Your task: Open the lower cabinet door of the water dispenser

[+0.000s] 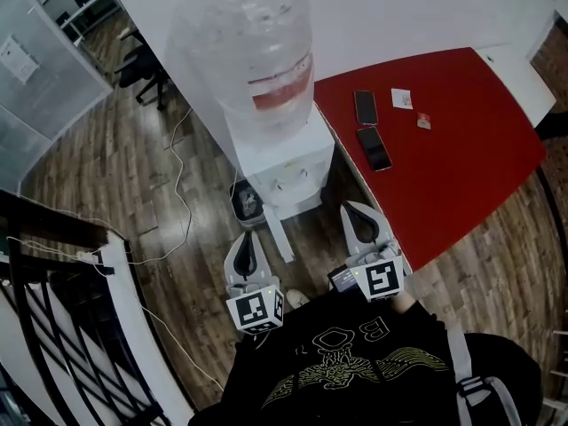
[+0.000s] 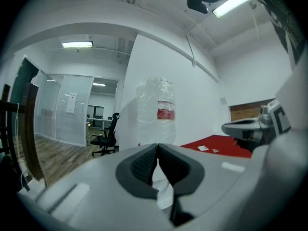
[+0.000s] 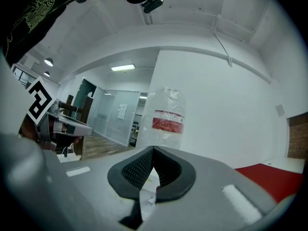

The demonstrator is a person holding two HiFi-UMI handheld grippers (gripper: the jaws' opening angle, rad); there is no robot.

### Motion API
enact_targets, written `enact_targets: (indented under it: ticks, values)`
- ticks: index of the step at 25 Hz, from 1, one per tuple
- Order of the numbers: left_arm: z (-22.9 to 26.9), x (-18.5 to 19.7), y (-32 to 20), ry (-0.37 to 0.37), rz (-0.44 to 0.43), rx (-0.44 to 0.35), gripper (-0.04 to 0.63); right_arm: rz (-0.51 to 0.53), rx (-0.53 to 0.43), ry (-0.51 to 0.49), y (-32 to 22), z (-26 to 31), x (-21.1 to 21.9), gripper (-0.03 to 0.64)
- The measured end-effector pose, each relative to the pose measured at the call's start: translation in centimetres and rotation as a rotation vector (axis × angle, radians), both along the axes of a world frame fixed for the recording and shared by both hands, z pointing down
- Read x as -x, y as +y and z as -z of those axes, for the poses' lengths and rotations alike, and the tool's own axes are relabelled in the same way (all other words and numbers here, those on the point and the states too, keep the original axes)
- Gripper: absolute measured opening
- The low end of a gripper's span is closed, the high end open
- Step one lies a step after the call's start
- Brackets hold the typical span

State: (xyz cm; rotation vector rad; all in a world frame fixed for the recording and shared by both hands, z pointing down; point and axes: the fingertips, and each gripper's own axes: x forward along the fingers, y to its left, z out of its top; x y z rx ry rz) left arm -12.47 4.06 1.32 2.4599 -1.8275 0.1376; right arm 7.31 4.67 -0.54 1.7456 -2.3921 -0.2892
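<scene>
The water dispenser (image 1: pixel 282 162) stands with its back to the white wall (image 1: pixel 399 7). The red table (image 1: pixel 461 158) is just beside it on the right, and open wood floor (image 1: pixel 115 176) lies to the left, crossed by a loose cable (image 1: pixel 188 216). A black railing (image 1: pixel 53 327) closes off the near left.

A narrow white panel (image 1: pixel 281 233) juts from the dispenser's lower front toward the person, between the two grippers. It looks like the lower cabinet door seen edge-on, though I cannot be sure.

A clear bottle (image 1: pixel 257 43) with a red label sits on top, and I cannot tell how full it is. A small dark bin (image 1: pixel 247 201) sits at the dispenser's foot, its contents unclear. Two phones (image 1: pixel 366 106) lie on the table.

The left gripper (image 2: pixel 157 146) and right gripper (image 3: pixel 153 149) are held about level, facing the dispenser. Each has its jaws together on nothing, and neither touches the panel
</scene>
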Motion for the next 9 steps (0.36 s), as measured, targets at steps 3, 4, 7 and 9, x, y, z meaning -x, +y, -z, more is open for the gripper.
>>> enact_targets:
  ticks: [3,4,7,9]
  values:
    - [-0.16,-0.42,0.13,-0.002,-0.003,0.004,0.008,0.004,-0.004,0.004,0.16,-0.01,-0.03,-0.002]
    - [-0.2,-0.54,0.17,-0.003,-0.006,0.004,0.008,0.004,-0.002,0.008,0.18,-0.11,-0.06,-0.002]
    - [-0.21,-0.69,0.04,-0.006,-0.01,-0.003,0.008,0.005,-0.003,0.013,-0.03,-0.31,-0.05,-0.002]
    - [-0.19,-0.7,-0.05,-0.008,-0.007,-0.009,0.008,0.011,-0.01,0.023,-0.23,-0.33,0.05,-0.002]
